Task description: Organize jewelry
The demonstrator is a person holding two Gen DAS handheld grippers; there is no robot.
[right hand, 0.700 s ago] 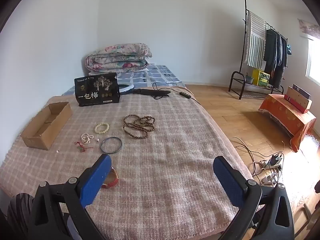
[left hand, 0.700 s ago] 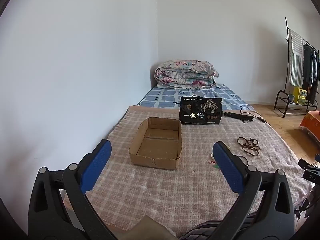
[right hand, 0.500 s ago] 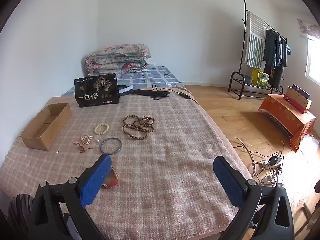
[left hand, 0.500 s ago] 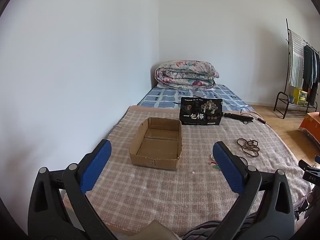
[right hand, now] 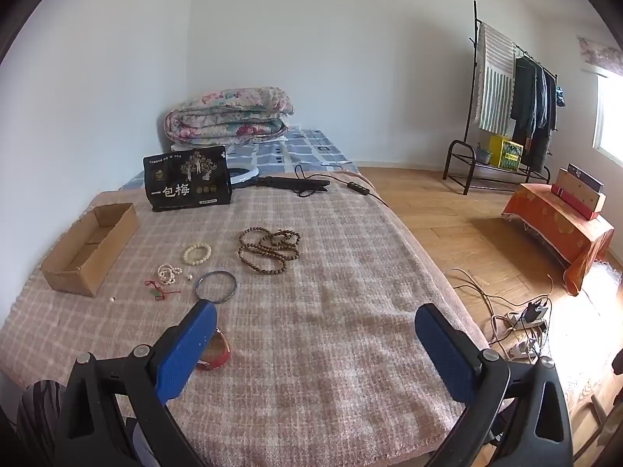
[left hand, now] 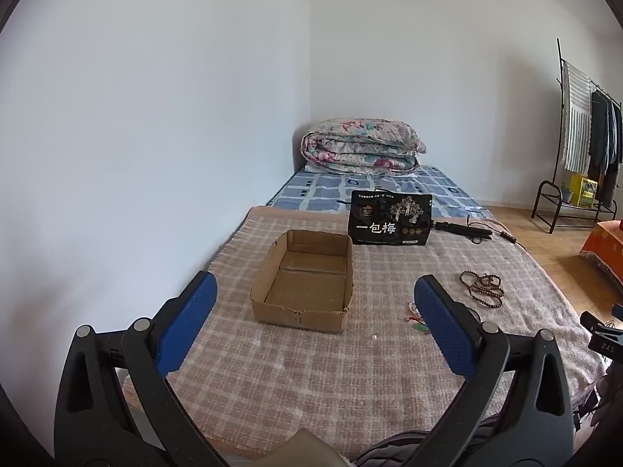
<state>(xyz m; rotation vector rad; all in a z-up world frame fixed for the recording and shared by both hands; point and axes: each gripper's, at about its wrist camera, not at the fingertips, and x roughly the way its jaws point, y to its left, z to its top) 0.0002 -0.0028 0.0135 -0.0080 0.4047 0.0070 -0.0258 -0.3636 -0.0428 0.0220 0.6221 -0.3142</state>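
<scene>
Both grippers hovered low over the near edge of a bed, pointing forward along it. The left gripper (left hand: pixel 311 323) had its blue-padded jaws spread wide, holding nothing, and framed an open cardboard box (left hand: pixel 305 286) with a ragged front rim. The right gripper (right hand: pixel 315 344) was likewise spread wide and empty, above the pinkish plaid blanket (right hand: pixel 331 311), a nubby woven fabric.

The jewelry lay loose on the blanket, to the right of the box. The right wrist view showed it best: a long strand of brown wooden beads (right hand: pixel 270 249) in a heap of loops, a cream beaded bracket-shaped ring of a bracelet (right hand: pixel 197 253), a small coil of pearl-like beads (right hand: pixel 168 273), a red cord with a green pendant (right hand: pixel 157 292), a thin bluish-grey metal bangle (right hand: pixel 216 286), and a glossy red bangle (right hand: pixel 214 352) partly behind the gripper's left finger (right hand: pixel 187 350). A single pale bead (right hand: pixel 112 300) sat near the box's front corner.

The left wrist view caught only the brown beads, the lone bead and a sliver of the cord beside its right finger (left hand: pixel 444 329). A black printed pouch (left hand: pixel 390 222) stood upright behind the box, and a folded floral quilt (left hand: pixel 362 146) sat at the bed's far end. Only the right view showed the orange-draped low table (right hand: pixel 557 225) on the wooden floor.
</scene>
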